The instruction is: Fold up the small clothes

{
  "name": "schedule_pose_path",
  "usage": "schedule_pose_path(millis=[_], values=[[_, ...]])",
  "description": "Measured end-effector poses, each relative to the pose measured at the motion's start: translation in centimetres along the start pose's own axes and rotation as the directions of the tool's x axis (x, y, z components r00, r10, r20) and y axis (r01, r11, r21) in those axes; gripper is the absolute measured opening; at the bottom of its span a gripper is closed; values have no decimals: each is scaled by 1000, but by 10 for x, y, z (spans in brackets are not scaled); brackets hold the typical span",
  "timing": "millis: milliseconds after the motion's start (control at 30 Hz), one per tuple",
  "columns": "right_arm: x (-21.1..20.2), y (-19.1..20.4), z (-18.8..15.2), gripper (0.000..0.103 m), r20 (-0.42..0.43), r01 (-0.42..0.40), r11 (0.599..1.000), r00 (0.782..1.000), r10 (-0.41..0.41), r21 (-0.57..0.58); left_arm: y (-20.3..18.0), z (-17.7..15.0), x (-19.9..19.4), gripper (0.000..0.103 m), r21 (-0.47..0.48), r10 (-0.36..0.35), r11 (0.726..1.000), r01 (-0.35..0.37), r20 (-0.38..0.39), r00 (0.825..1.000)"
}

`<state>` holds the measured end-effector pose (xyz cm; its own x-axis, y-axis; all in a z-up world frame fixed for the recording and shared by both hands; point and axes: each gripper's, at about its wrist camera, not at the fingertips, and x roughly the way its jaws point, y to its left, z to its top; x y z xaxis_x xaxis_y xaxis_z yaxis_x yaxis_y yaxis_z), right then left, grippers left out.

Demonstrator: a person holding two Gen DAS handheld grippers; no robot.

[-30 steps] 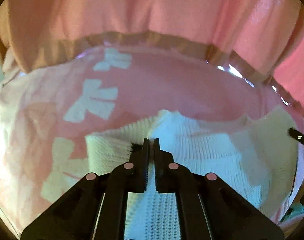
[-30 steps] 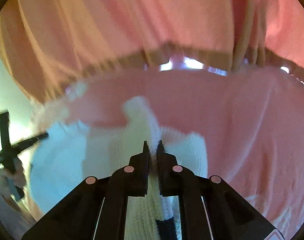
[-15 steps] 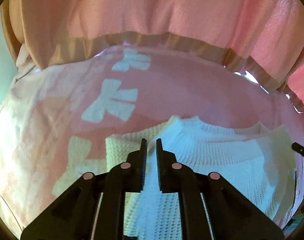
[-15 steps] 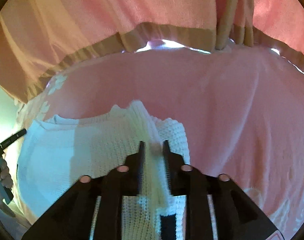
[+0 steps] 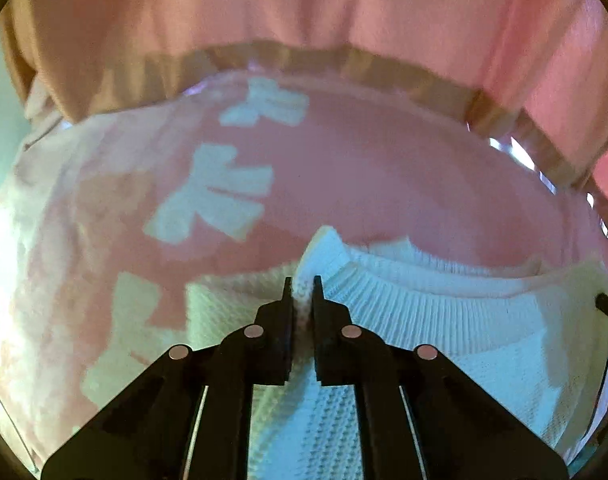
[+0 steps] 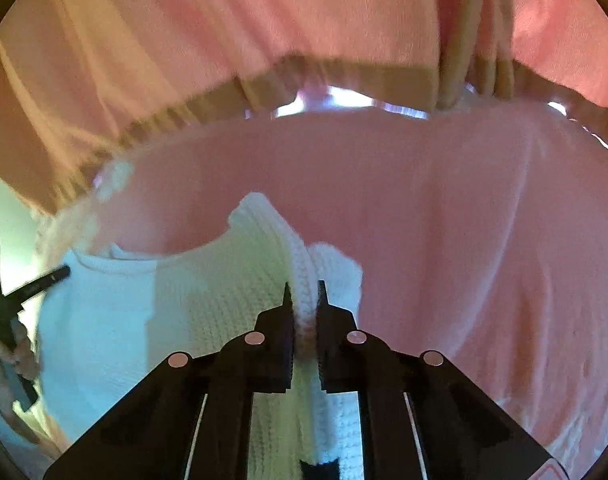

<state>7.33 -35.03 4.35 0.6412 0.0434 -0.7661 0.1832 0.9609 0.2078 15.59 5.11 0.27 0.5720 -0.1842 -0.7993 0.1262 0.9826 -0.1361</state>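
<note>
White knit sweater, spread on pink cover with pale bows. Left gripper: clamped on a raised fold beside the ribbed collar. Right gripper: clamped on a raised ridge of sweater. Pink curtain behind.

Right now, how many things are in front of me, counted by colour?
White: 1, the knit sweater, pinched by the left gripper and the right gripper
Pink: 2, the patterned cloth under it and the hanging fabric behind
Black: 2, the grippers
Total: 5
</note>
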Motion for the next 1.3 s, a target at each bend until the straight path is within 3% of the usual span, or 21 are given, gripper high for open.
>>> schedule_pose_path(millis=[67, 167, 267, 367, 433, 500, 567, 600, 667, 733, 833, 900, 967, 1000, 1033, 1100, 1200, 1267, 1300], values=[[6, -9, -2, 7, -13, 32, 999, 999, -31, 10, 14, 2, 4, 6, -42, 11, 999, -11, -12, 1000], [44, -29, -16, 7, -135, 49, 997, 990, -41, 56, 21, -2, 33, 5, -42, 54, 997, -57, -76, 996], [22, -18, -6, 10, -89, 30, 999, 996, -26, 44, 10, -1, 27, 6, 10, 76, 997, -75, -52, 996], [-15, 3, -5, 18, 7, 26, 1000, 1000, -26, -4, 1, 1, -5, 8, 6, 10, 1000, -10, 4, 1000], [-35, 21, -16, 18, 28, 2, 998, 1000, -1, -65, -8, -4, -30, 11, 37, -12, 999, 10, 50, 999], [-40, 34, -35, 18, -2, -25, 995, 1000, 25, -97, -16, -18, -46, 26, 57, -34, 998, 30, 58, 998], [-25, 45, -55, 16, -95, -45, 987, 995, 31, -153, -21, -31, -48, 27, 75, -56, 996, 53, 32, 998], [-13, 45, -63, 9, -148, -21, 983, 989, -7, -181, -24, -39, -43, 27, 93, -60, 994, 59, 3, 998], [11, 39, -78, 6, -225, 59, 973, 968, -111, -224, -29, -54, -29, 27, 137, -26, 990, 32, -43, 999], [7, 30, -79, 5, -216, 41, 982, 973, -81, -184, -27, -67, -16, 27, 165, 11, 986, 1, -69, 998], [-29, 25, -79, 10, -144, 15, 989, 989, -37, -146, -27, -78, -25, 29, 222, 24, 975, -19, -18, 1000], [-40, 25, -89, 10, -155, -14, 985, 988, -13, -170, -20, -84, -32, 29, 208, 8, 978, -4, -17, 1000], [-31, 25, -104, 8, -217, 8, 972, 974, -60, -234, -14, -88, -38, 29, 195, -17, 981, 21, -18, 1000], [-21, 19, -114, 3, -254, 54, 960, 959, -127, -276, -13, -92, -44, 30, 212, -16, 977, 17, -3, 1000], [-18, 13, -120, 2, -260, 62, 955, 955, -141, -289, -12, -96, -47, 30, 231, -1, 973, -1, 10, 1000], [-30, 3, -120, 2, -243, 42, 971, 965, -101, -236, -7, -102, -48, 30, 242, 17, 970, -20, 14, 1000], [-55, 0, -126, 5, -179, 79, 975, 977, -117, -207, 0, -108, -52, 30, 216, 13, 976, -18, 24, 1000], [-60, 3, -135, 8, -181, 82, 969, 975, -126, -232, 1, -112, -54, 30, 210, 19, 977, -25, 30, 999], [-52, 3, -143, 8, -217, 104, 961, 963, -162, -256, 0, -115, -56, 30, 206, 23, 978, -30, 34, 999]])
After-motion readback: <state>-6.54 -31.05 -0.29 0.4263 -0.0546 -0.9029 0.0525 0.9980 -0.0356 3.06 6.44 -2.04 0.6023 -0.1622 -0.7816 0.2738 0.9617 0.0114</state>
